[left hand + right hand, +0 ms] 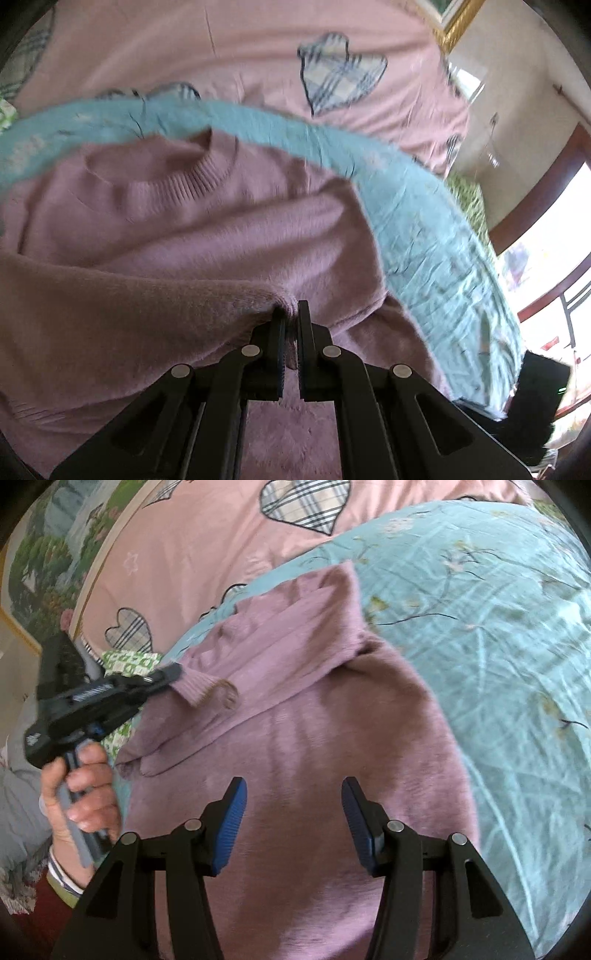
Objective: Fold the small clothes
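Note:
A mauve knit sweater (pixel 207 229) lies on a teal sheet, its ribbed collar (pixel 184 173) towards the far side. My left gripper (pixel 291 310) is shut on the cuff end of one sleeve (pixel 147 306), which is lifted and drawn across the sweater's body. From the right wrist, the same left gripper (pixel 173 674) shows at the left, held by a hand (pixel 85 782), with the sleeve cuff (pixel 207 690) in its tips. My right gripper (pixel 293 812) hovers open over the sweater's body (pixel 295 738), nothing between its blue pads (pixel 232 823).
The teal floral sheet (pixel 480 627) spreads to the right. A pink quilt with plaid hearts (pixel 192 554) lies beyond the sweater. A green-and-white cloth (pixel 129 661) sits at the left. A window and dark wooden frame (pixel 546 177) stand at the right, with a black object (pixel 535 387) below.

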A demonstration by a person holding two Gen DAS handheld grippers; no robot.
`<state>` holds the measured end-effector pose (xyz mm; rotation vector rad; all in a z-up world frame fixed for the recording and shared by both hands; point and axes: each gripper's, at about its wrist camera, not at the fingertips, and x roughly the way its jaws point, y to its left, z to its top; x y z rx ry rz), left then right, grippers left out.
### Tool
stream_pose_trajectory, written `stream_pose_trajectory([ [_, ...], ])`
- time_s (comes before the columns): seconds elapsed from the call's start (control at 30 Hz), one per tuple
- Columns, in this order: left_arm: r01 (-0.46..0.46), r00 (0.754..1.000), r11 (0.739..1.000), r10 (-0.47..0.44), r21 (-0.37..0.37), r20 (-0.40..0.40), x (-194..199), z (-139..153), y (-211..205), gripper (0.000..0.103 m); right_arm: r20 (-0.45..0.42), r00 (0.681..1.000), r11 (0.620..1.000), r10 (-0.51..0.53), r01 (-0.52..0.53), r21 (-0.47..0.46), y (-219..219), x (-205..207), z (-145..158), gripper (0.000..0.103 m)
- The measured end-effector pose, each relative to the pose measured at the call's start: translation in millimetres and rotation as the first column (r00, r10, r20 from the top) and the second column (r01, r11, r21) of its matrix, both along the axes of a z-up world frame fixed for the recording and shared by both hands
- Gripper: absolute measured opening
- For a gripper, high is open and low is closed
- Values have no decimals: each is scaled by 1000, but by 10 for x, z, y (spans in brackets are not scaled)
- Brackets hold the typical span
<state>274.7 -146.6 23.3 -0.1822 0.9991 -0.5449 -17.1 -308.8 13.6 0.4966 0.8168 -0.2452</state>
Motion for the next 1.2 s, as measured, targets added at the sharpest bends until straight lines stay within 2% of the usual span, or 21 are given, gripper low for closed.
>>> stream_pose_trajectory([
  [0.1, 9, 999, 1000, -9, 4, -42, 3, -166, 5, 8, 8, 1000, 1000, -18, 18, 2, -49, -2, 11, 55],
  [0.13, 9, 999, 1000, -9, 2, -51, -26, -186, 37, 18, 11, 1000, 1000, -19, 19, 3, -60, 11, 18, 55],
  [0.17, 11, 998, 1000, -11, -4, -61, -71, -195, 93, 33, 12, 1000, 1000, -19, 19, 2, -69, 32, 28, 55],
  [0.23, -9, 999, 1000, 10, 6, -44, -222, -150, 263, 47, 9, 1000, 1000, -17, 17, 3, -70, 102, 38, 55],
  [0.27, -19, 999, 1000, 19, 6, -31, -295, -117, 356, 50, 6, 1000, 1000, -15, 15, 3, -64, 149, 42, 56],
  [0.33, -53, 999, 998, 53, 15, -9, -483, -55, 637, 52, 11, 1000, 1000, -1, 1, 6, -41, 262, 60, 61],
  [0.43, -154, 988, 985, 153, 75, 26, -710, -18, 1130, 57, 18, 999, 999, 45, -45, -10, 39, 480, 98, 65],
  [0.53, -295, 955, 941, 286, 168, 78, -883, -27, 1675, 60, 18, 992, 988, 125, -123, -93, 190, 793, 127, 69],
  [0.57, -345, 938, 917, 332, 202, 96, -919, -43, 1874, 62, 13, 990, 983, 142, -140, -116, 217, 861, 125, 72],
  [0.67, -437, 899, 861, 425, 262, 102, -920, -134, 2331, 63, -35, 980, 956, 194, -197, -216, 279, 1183, 63, 74],
  [0.73, -470, 881, 838, 463, 277, 96, -887, -204, 2554, 63, -76, 973, 938, 218, -230, -259, 275, 1396, -29, 75],
  [0.83, -481, 873, 825, 480, 297, 83, -814, -307, 2689, 63, -115, 959, 927, 260, -282, -247, 276, 1621, -173, 74],
  [0.9, -482, 872, 820, 485, 310, 73, -757, -368, 2695, 63, -99, 941, 918, 322, -337, -211, 314, 1730, -237, 74],
  [0.97, -496, 862, 807, 501, 320, 72, -683, -422, 2675, 63, -77, 921, 903, 382, -390, -179, 384, 1813, -257, 42],
  [1.0, -502, 859, 804, 506, 321, 77, -653, -419, 2656, 63, -82, 914, 903, 398, -406, -143, 400, 1869, -250, 13],
  [1.03, -513, 853, 796, 514, 322, 88, -631, -411, 2653, 63, -74, 913, 905, 400, -407, -125, 413, 1877, -206, 9],
  [1.07, -523, 847, 787, 524, 328, 93, -610, -405, 2659, 63, -50, 914, 907, 402, -405, -115, 413, 1861, -112, 9],
  [1.1, -530, 842, 780, 531, 332, 96, -554, -409, 2635, 63, 11, 914, 911, 406, -404, -83, 393, 1814, 52, 8],
  [1.13, -538, 837, 775, 539, 332, 99, -539, -394, 2639, 63, 112, 908, 914, 404, -405, -23, 320, 1725, 319, 8],
  [1.2, -548, 830, 769, 548, 329, 101, -508, -371, 2629, 63, 225, 898, 921, 379, -389, 1, 190, 1571, 702, 8],
])
